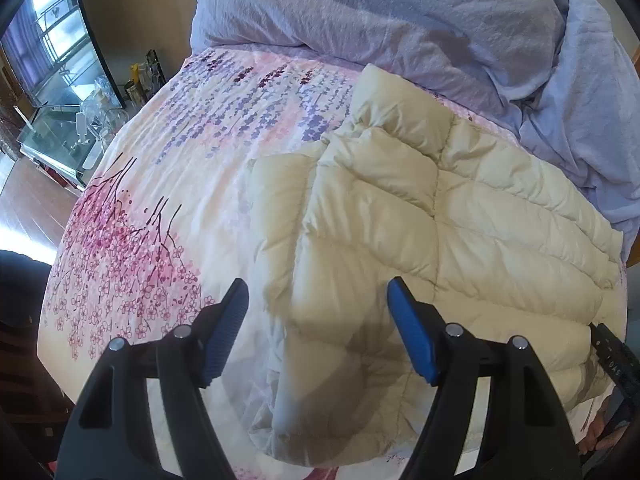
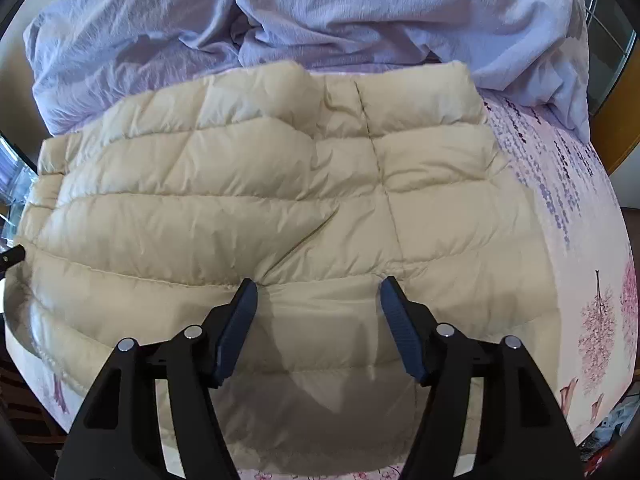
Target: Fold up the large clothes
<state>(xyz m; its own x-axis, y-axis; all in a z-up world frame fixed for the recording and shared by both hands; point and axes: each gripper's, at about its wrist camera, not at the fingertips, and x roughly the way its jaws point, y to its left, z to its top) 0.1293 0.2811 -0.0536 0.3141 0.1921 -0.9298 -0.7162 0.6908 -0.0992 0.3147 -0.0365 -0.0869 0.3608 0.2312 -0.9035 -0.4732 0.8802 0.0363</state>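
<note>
A cream quilted puffer jacket point(image 1: 420, 220) lies folded flat on a bed with a floral sheet point(image 1: 168, 184). It also fills the right wrist view point(image 2: 248, 208). My left gripper point(image 1: 316, 300) is open and empty, hovering over the jacket's left near edge. My right gripper point(image 2: 316, 292) is open and empty, hovering just above the jacket's near middle. The right gripper's tip shows at the right edge of the left wrist view point(image 1: 616, 356).
A crumpled lavender duvet point(image 1: 400, 20) is piled at the head of the bed, also in the right wrist view point(image 2: 320, 12). A glass TV stand with a screen point(image 1: 60, 60) and bottles stands left of the bed. Wooden floor point(image 1: 28, 208) lies beside it.
</note>
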